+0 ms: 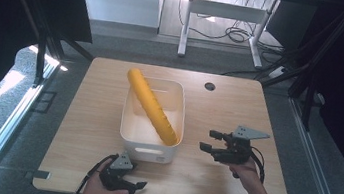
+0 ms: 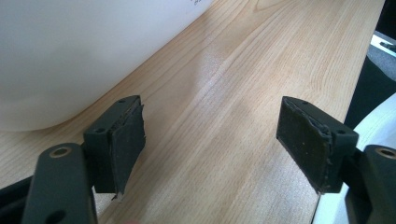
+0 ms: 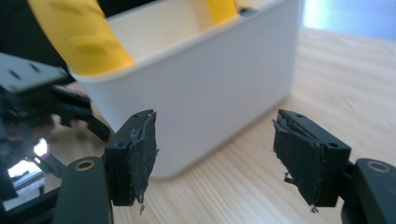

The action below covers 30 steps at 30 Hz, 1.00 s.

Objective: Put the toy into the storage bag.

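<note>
On a pale wooden table point(image 1: 87, 116) with straight lengthwise grain, a white rectangular plastic bin point(image 1: 149, 147) with rounded corners and a handle slot in its near wall, standing at the middle. Inside it, a long yellow bumpy cylinder point(image 1: 152, 106) laid on a diagonal: long axis running from the bin's near right corner up to its far left corner, upper end rounded and poking out over the far rim, lower end down against the near right inside corner. Surface matte, dotted with rows of small bumps. Just in front of the bin, near the table's front edge, the left gripper point(image 1: 137, 187) held in a hand, black, jaws pointing right, spread wide with nothing between them; in the left gripper view point(image 2: 210, 140), bare wood grain between the two worn, rubbery black pads and the bin's smooth white wall at upper left. To the right of the bin and apart from it, the right gripper point(image 1: 210, 140), grey three-cornered plate on top, jaws pointing left toward the bin, likewise wide open and empty; in the right gripper view point(image 3: 215, 154), frayed pad edges, the bin's corner ahead, yellow cylinder above its rim.
</note>
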Each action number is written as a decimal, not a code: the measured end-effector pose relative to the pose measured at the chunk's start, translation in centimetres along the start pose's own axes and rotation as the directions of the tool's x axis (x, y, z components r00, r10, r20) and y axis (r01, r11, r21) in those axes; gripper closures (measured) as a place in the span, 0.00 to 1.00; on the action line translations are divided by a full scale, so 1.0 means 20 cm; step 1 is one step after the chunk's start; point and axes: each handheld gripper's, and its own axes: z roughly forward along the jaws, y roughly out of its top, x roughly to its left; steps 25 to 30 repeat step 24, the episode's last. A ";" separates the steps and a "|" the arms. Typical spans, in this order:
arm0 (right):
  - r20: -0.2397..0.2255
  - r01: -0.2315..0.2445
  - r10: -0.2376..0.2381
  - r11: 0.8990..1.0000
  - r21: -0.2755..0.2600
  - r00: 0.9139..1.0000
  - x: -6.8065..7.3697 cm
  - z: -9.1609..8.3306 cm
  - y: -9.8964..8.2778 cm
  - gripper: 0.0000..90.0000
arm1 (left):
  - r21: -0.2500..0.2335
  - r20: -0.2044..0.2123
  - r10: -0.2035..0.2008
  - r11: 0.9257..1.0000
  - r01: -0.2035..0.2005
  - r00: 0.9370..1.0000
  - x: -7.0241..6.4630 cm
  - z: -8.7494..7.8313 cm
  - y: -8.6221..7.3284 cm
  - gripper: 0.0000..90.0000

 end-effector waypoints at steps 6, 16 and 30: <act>0.047 -0.035 0.033 0.998 0.048 0.998 -0.05 -0.01 -0.12 0.34 | 0.001 0.000 0.002 1.000 -0.002 1.000 0.00 0.00 0.00 0.26; 0.106 -0.069 0.057 0.991 0.114 0.993 -0.08 0.04 -0.20 0.34 | -0.005 -0.001 0.000 1.000 0.000 1.000 0.01 -0.01 0.00 0.26; 0.111 -0.062 0.049 0.991 0.115 0.993 -0.07 0.04 -0.20 0.34 | -0.002 -0.002 0.001 1.000 -0.001 1.000 0.01 0.00 0.00 0.26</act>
